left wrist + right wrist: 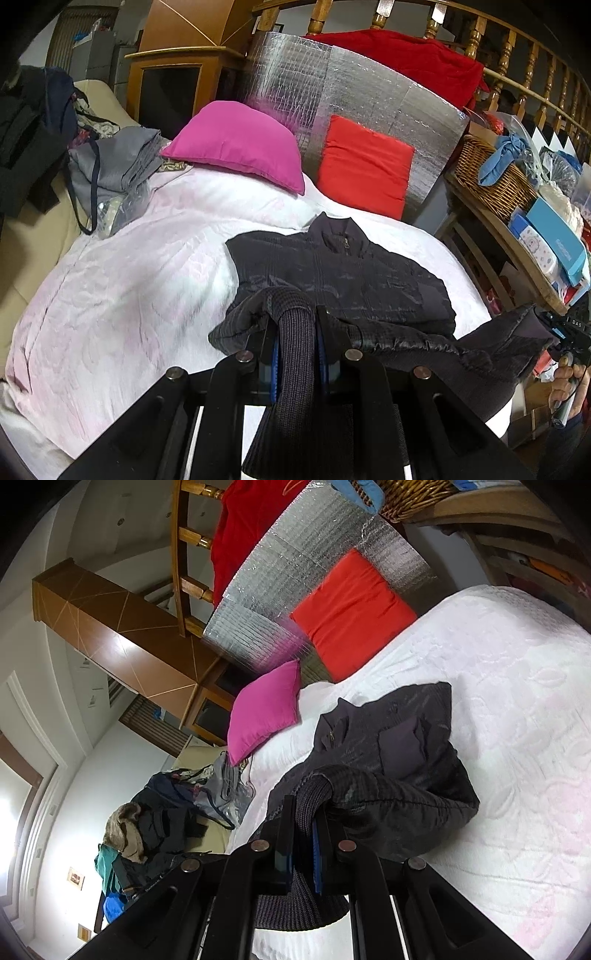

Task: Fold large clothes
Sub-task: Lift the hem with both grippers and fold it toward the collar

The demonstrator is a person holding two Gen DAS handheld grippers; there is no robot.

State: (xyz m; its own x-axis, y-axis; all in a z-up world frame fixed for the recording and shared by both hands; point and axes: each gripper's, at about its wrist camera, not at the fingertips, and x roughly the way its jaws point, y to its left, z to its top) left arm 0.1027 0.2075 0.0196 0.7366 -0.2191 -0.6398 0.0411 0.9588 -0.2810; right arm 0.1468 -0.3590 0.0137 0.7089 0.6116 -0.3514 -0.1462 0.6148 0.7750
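A dark puffer jacket [343, 273] lies on the white bedspread [129, 280], collar toward the pillows. My left gripper [297, 332] is shut on its ribbed knit hem at one corner, lifted a little above the bed. My right gripper [304, 823] is shut on the ribbed knit hem at the other corner; the jacket [399, 760] bunches in front of it. The right gripper also shows in the left wrist view [565, 332], at the far right, with the hem stretched between the two grippers.
A pink pillow [240, 144] and a red cushion [365, 166] lean against a silver foil board [369, 92] at the bed's head. Piled clothes [110, 166] sit at the left. A wicker basket [491, 173] and boxes stand on a shelf at the right.
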